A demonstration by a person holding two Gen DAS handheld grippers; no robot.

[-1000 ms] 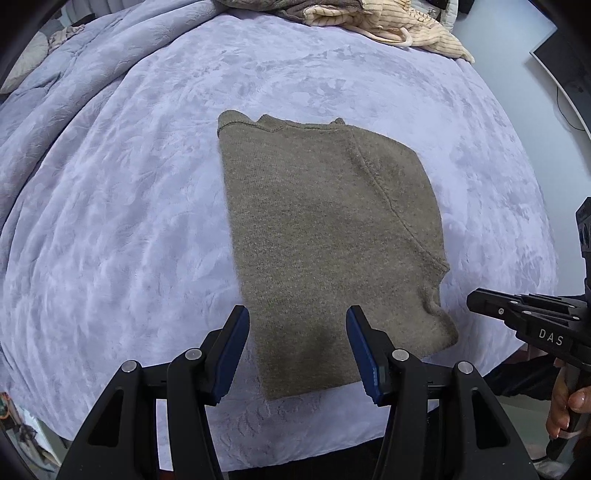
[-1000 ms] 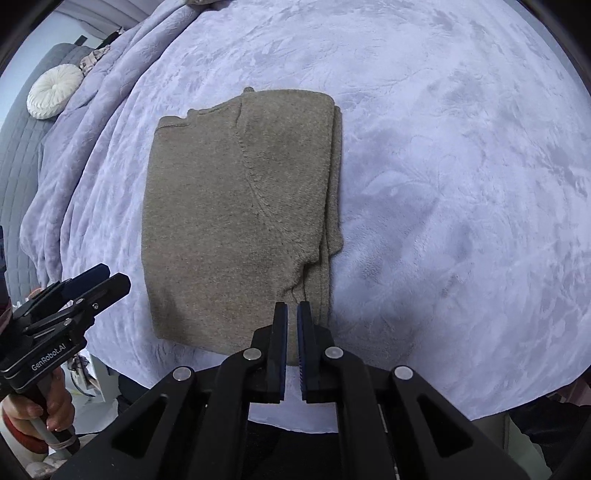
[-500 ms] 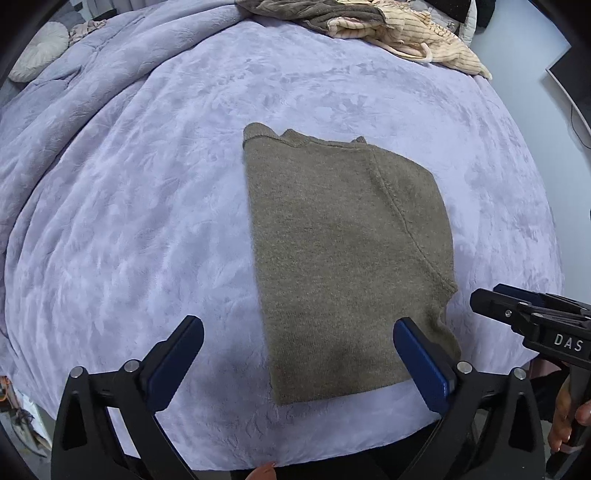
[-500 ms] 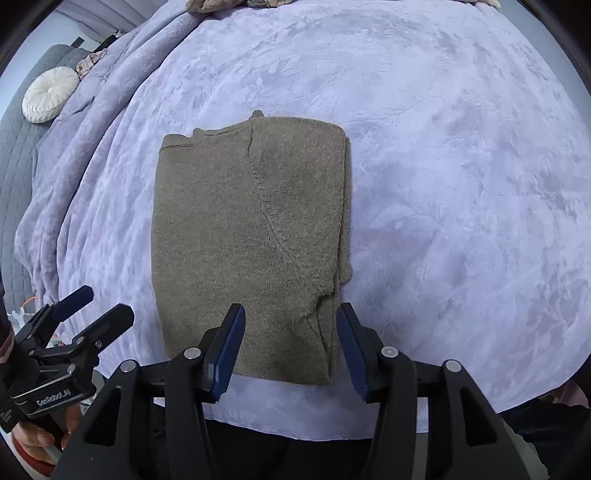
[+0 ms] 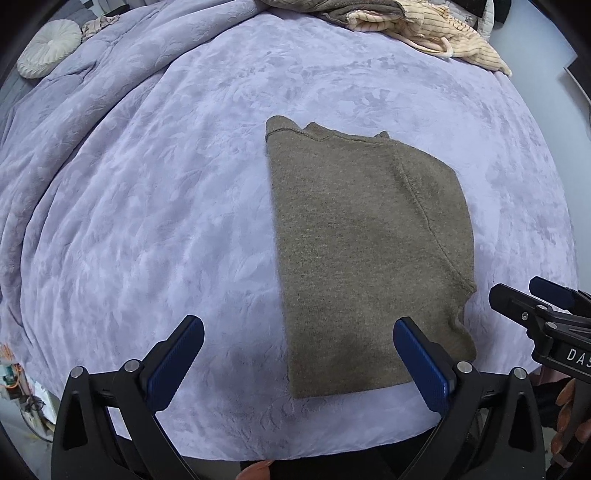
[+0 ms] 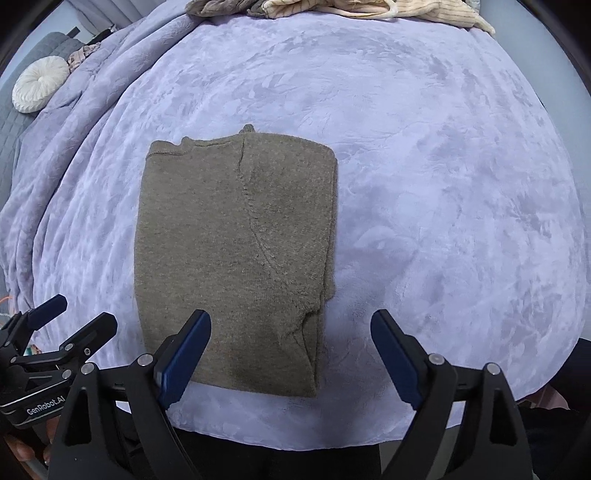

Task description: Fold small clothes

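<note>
An olive-brown knit sweater lies folded into a flat rectangle on the lavender bedspread. It also shows in the right wrist view. My left gripper is wide open and empty, held above the sweater's near left edge. My right gripper is wide open and empty, above the sweater's near right corner. Each gripper shows at the edge of the other's view: the right one and the left one.
A heap of unfolded clothes, striped cream and brown, lies at the far edge of the bed. A round white cushion sits at the far left. The bedspread's near edge runs just under the grippers.
Both grippers have opened wide, the right one from fully shut. Both have pulled back and up from the sweater, which lies still.
</note>
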